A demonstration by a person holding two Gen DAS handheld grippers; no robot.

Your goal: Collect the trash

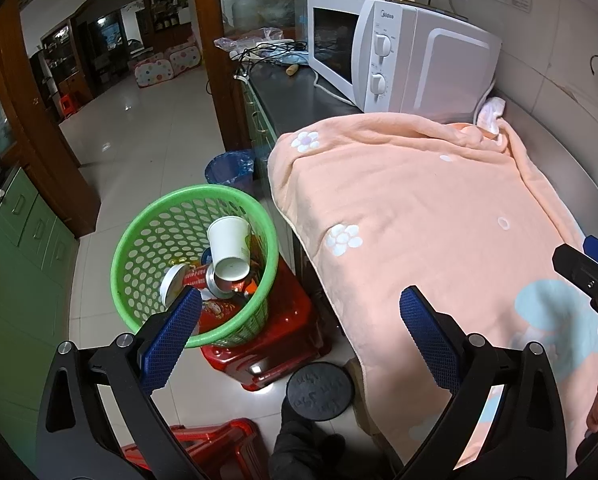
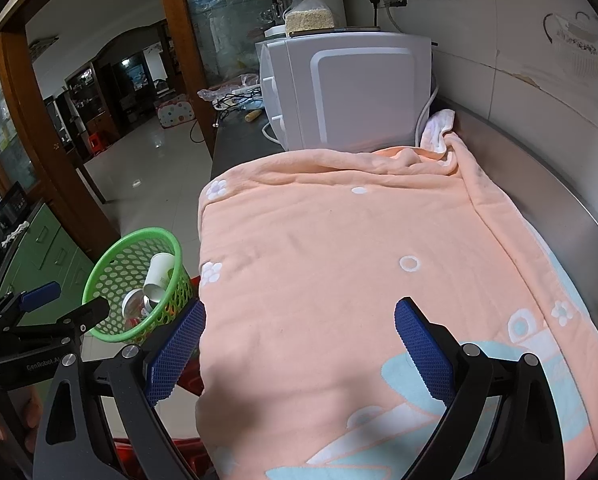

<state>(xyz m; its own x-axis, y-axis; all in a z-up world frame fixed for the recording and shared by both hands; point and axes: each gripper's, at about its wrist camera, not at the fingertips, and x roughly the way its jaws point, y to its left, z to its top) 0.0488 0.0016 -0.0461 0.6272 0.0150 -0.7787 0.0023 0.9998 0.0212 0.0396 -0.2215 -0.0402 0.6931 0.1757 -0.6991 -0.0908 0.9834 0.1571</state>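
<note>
A green mesh basket stands on a red stool beside the counter. It holds a white paper cup, a red can, a white lid and other trash. It also shows in the right wrist view. My left gripper is open and empty, between the basket and the counter edge. My right gripper is open and empty above the peach towel that covers the counter. No trash shows on the towel.
A white microwave stands behind the towel, with cables and bags beyond it. A blue-lined bin sits on the tiled floor. A second red stool and a black round disc lie below. Green cabinets line the left.
</note>
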